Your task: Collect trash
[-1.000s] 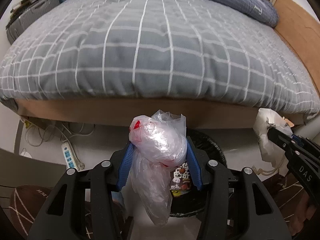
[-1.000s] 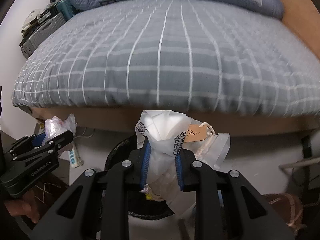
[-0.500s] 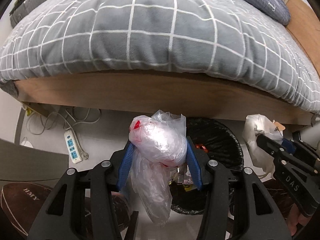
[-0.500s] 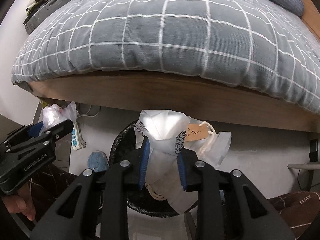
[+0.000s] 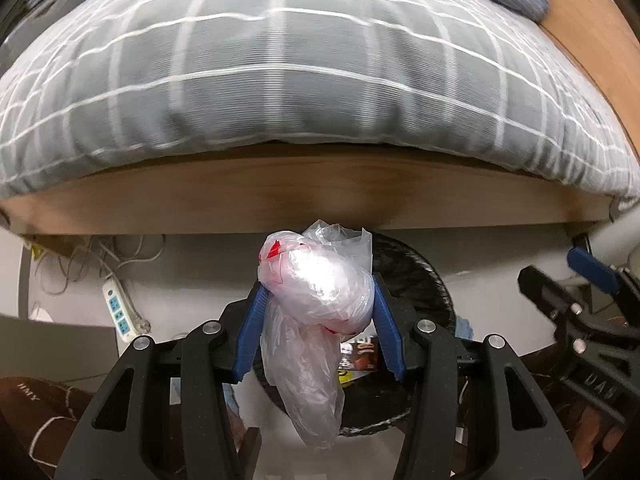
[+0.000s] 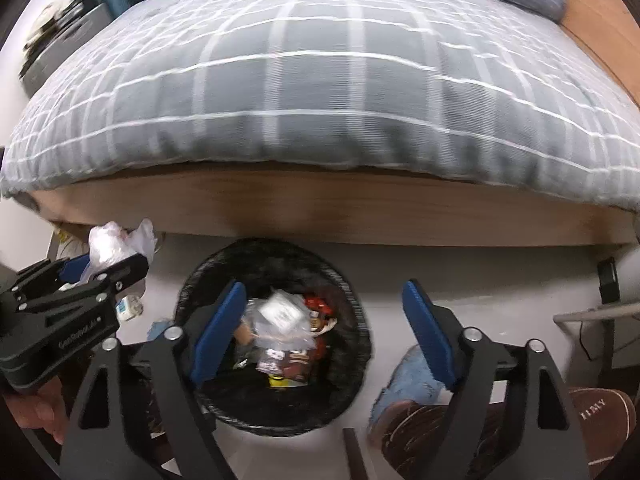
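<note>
My left gripper (image 5: 316, 292) is shut on a crumpled clear plastic bag (image 5: 320, 280) with red print, whose tail hangs down over the black-lined trash bin (image 5: 424, 280). In the right wrist view that gripper (image 6: 116, 268) and its bag (image 6: 116, 236) sit left of the bin. My right gripper (image 6: 322, 286) is above the bin (image 6: 280, 246); its jaws are opening wide with nothing between them. A white packet (image 6: 280, 312) lies on the wrappers inside the bin. The right gripper (image 5: 554, 268) also shows at the right edge of the left wrist view.
A bed with a grey checked duvet (image 6: 320, 80) and a wooden frame (image 6: 320, 208) rises just behind the bin. A power strip (image 5: 118, 312) and cables lie on the floor at left. Brown slippers (image 6: 500, 420) and a blue cloth (image 6: 412, 380) lie near the bin.
The right gripper opened and its white tagged bag dropped into the bin. Both grippers sank toward the bin and the bed edge. The left grip on the plastic bag is unchanged.
</note>
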Demonstrator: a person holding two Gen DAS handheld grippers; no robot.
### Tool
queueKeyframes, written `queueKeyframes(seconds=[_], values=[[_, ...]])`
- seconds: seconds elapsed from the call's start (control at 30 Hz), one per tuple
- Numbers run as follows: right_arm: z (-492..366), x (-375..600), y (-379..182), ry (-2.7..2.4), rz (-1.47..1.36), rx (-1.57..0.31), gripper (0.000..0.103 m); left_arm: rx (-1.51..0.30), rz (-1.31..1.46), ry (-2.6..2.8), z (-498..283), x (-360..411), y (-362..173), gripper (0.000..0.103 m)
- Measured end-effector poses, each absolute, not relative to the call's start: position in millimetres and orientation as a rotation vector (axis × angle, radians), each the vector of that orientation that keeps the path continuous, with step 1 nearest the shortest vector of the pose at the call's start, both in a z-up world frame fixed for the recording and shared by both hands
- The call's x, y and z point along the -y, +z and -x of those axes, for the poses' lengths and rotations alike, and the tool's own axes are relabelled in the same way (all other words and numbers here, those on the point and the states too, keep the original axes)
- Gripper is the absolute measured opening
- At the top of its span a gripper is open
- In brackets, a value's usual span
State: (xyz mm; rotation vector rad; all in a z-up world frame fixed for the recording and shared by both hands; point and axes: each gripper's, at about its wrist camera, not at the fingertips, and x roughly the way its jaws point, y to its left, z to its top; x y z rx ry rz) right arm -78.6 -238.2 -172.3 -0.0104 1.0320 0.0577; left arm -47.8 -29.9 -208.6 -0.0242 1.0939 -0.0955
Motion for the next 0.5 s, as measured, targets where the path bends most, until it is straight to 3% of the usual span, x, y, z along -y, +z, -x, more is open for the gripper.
queueKeyframes(seconds=[0.3,0.37,0.43,0.5], values=[[83.0,277.0,-162.7,-0.022,-0.007,-0.997,0.088,-1.088,0.018,-0.162,44.9,74.0,-206.3,0.054],[84.8,278.0,-160.8,-0.025,-0.002,-0.994,0.088,-1.079,0.006,-0.154,45.9,78.2,-202.9,0.058],[86.6,278.0,-160.5,-0.027,-0.002,-0.991,0.088,-1.067,0.003,-0.15,46.6,78.0,-200.2,0.074],[87.8,278.1,-154.7,-0.024,-0.003,-0.988,0.088,-1.051,0.007,-0.14,48.0,76.0,-196.9,0.078]])
